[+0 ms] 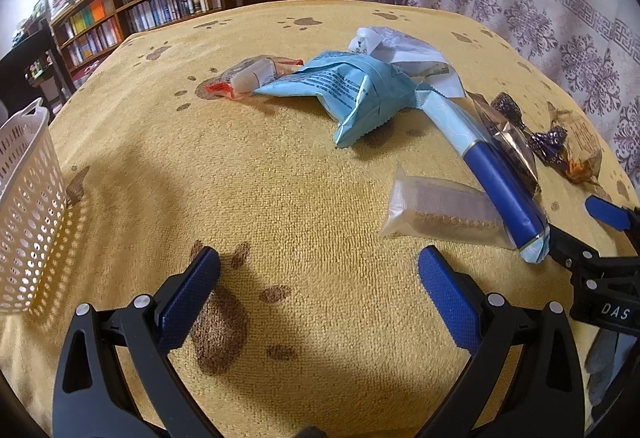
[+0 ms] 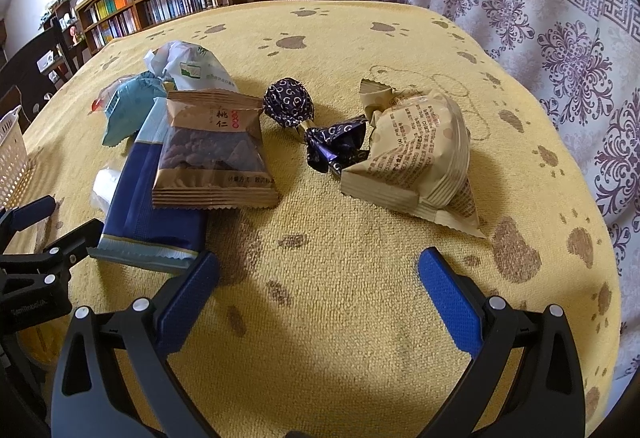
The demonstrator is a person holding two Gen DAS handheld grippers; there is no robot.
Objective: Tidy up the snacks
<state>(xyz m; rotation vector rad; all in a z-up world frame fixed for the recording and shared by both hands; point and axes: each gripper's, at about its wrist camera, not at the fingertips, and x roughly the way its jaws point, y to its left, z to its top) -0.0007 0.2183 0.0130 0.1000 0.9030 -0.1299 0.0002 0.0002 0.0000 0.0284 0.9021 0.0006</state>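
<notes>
Nine snack packets [image 2: 214, 146], one basket [image 1: 24, 206].

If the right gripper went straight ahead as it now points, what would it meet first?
Probably bare yellow cloth first; beyond that, the dark purple foil candy lies nearest its line. Depth is unclear. The right gripper is open.

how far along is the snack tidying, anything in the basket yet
Barely started, by the look of it. The part of the white basket in view shows nothing inside, though its interior is mostly hidden. Both the left tongs and right tongs are open and empty. Still on the cloth: the blue packet, walnut pack, purple candies, tan pastry pack and the others.
</notes>
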